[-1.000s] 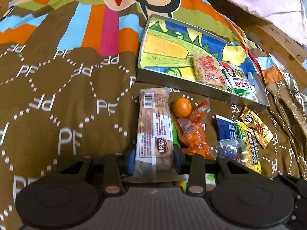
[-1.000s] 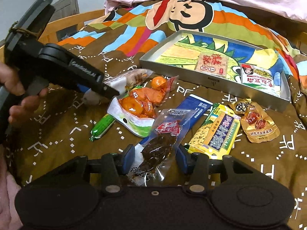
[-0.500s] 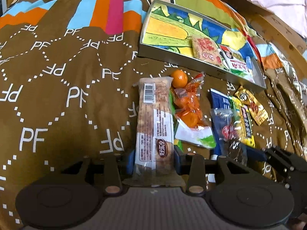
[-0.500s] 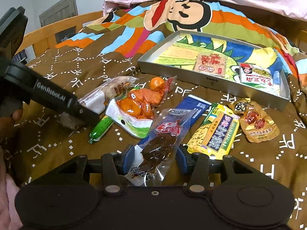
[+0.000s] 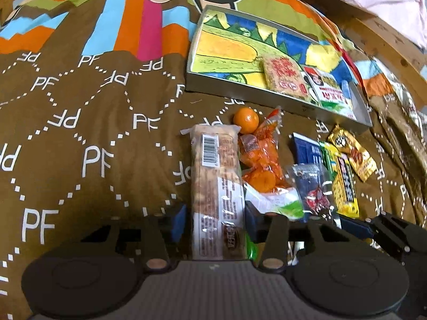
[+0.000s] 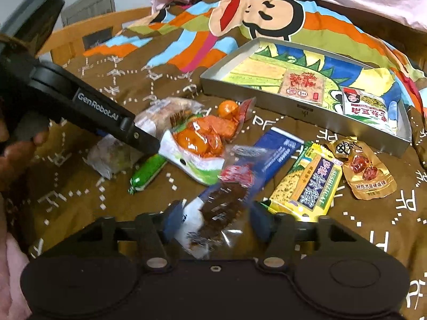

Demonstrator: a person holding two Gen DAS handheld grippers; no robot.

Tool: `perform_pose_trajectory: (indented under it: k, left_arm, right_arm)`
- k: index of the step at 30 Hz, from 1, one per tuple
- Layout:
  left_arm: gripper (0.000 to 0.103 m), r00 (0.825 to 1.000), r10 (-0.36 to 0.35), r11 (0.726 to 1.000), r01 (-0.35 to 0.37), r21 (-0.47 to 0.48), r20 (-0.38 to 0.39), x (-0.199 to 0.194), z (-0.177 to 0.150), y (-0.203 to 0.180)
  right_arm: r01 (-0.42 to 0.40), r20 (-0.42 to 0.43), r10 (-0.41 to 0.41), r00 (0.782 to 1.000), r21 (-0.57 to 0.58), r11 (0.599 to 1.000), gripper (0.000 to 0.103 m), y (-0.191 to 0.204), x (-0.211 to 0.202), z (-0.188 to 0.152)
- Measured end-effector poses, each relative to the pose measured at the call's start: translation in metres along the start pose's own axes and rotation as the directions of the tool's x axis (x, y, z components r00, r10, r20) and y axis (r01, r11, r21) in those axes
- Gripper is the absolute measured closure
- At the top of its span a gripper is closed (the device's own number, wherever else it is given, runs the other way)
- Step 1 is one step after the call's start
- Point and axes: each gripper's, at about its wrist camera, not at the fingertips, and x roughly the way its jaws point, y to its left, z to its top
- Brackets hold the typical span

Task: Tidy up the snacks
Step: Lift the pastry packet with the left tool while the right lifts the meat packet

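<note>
Two packets lie in the tin tray (image 5: 240,92): a rice cake (image 5: 284,76) and a red-and-green pack (image 5: 329,90). On the blanket (image 5: 80,133) in front of the tray I count one small orange (image 5: 246,116), one orange bag (image 5: 263,160), one blue bar (image 6: 277,150), one yellow pack (image 6: 309,184) and one gold sachet (image 6: 367,172). The left gripper (image 5: 214,217) is clenched on a long pastry bar (image 5: 216,181). The right gripper (image 6: 213,220) stands around a clear jerky pack (image 6: 226,202); whether it is gripping, I cannot tell. Only the right view shows a green sausage (image 6: 146,173) under the left tool.
</note>
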Motion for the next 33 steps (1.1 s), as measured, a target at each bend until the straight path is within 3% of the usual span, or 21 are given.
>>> perform_pose_trajectory:
  k: [7,13,23,33]
  left_arm:
    - [0.06,1.0,0.015,0.999,-0.015,0.031,-0.001,-0.004,-0.004,-0.008]
    - [0.061,0.999,-0.04,0.999,0.04,-0.006,0.025,-0.016,-0.009,-0.01]
    - [0.061,0.991,-0.078,0.997,0.078,0.002,0.109,-0.029,-0.008,-0.016]
    - [0.061,0.989,-0.112,0.994,0.113,-0.001,0.1,-0.024,-0.01,-0.019]
  right_arm:
    - [0.035,0.026,-0.034,0.999,-0.052,0.998,0.055,0.009,-0.005,-0.004]
    - [0.09,0.062,-0.082,0.995,-0.139,0.986,0.056,0.022,-0.008,-0.009]
    - [0.199,0.122,-0.169,0.978,-0.308,0.93,0.056,0.042,-0.011,-0.016]
    - [0.248,0.146,-0.212,0.966,-0.306,0.919,0.056,0.038,-0.011,-0.014]
